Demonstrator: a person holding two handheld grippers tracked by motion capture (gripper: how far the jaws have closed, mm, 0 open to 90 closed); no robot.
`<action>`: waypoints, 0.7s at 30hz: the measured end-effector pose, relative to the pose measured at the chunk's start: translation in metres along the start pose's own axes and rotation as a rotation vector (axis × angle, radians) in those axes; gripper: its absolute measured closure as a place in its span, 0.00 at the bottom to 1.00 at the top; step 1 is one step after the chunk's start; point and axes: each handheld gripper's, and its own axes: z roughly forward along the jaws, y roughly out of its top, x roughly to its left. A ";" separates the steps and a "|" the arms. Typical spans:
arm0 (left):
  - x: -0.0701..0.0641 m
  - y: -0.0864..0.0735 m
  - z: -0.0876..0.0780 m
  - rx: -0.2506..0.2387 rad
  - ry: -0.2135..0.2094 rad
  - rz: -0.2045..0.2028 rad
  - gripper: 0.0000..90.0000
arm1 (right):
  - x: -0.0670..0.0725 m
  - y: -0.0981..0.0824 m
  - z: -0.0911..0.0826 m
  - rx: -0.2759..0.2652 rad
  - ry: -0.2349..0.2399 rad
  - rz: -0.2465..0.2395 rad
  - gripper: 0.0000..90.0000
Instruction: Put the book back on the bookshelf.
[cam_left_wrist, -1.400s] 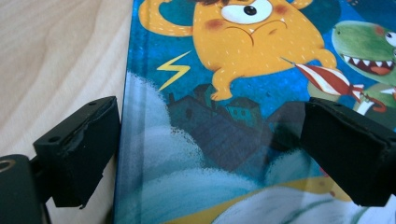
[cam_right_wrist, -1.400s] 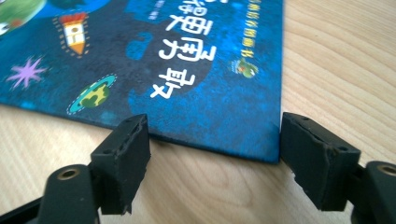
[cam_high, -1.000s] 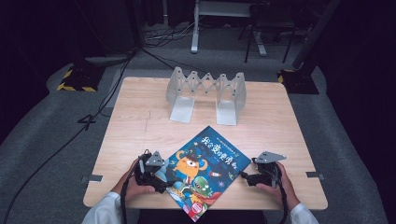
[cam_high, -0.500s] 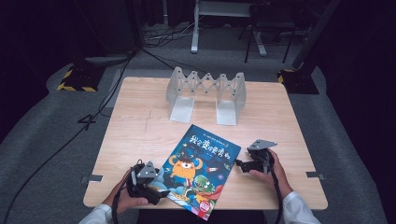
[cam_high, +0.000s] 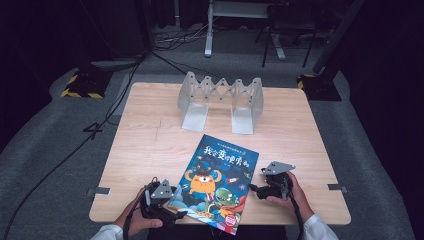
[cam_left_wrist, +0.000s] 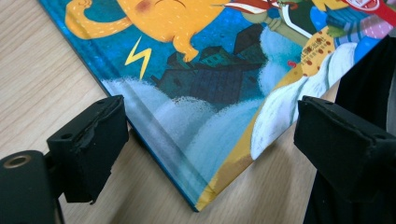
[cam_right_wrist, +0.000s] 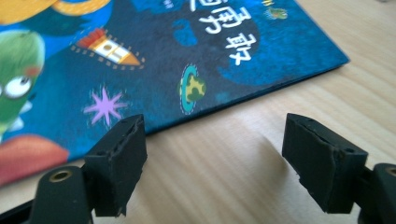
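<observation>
A children's picture book (cam_high: 215, 182) lies flat and closed, cover up, askew on the near half of the wooden table (cam_high: 145, 145), its lower corner reaching out to the table's near edge, as a person brings a hand-held gripper to each of its sides. The left gripper (cam_high: 172, 214) straddles the book's near left corner, jaws spread wide with the spine edge just inside one pad and nothing pinched; its jaws have just been closing a little, though the corner between them is not gripped. The right gripper (cam_high: 254, 189) sits just beside the book's right edge, jaws likewise parted over bare wood, the cover's edge (cam_right_wrist: 243, 95) just ahead of them and ungrasped. Judged from this, the work stands at its start: the book is approached but not lifted, and the whole handling is left to do. Behind it, apart from the book, stands an empty expanding metal book rack (cam_high: 220, 102), probably where the book is meant to go, though that cannot be confirmed. Nothing lies between book and rack; the flat cover, flush on the wood, looks the main obstacle to a hold.
</observation>
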 end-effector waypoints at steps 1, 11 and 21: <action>-0.001 0.001 0.002 -0.003 -0.003 0.001 0.12 | -0.001 0.001 0.001 -0.003 -0.019 0.003 0.25; -0.013 0.014 0.016 -0.001 -0.039 0.037 0.12 | -0.021 0.000 0.003 -0.017 -0.069 0.067 0.32; -0.023 0.030 0.032 0.006 -0.049 0.063 0.11 | -0.023 -0.014 -0.014 0.006 -0.052 0.048 0.31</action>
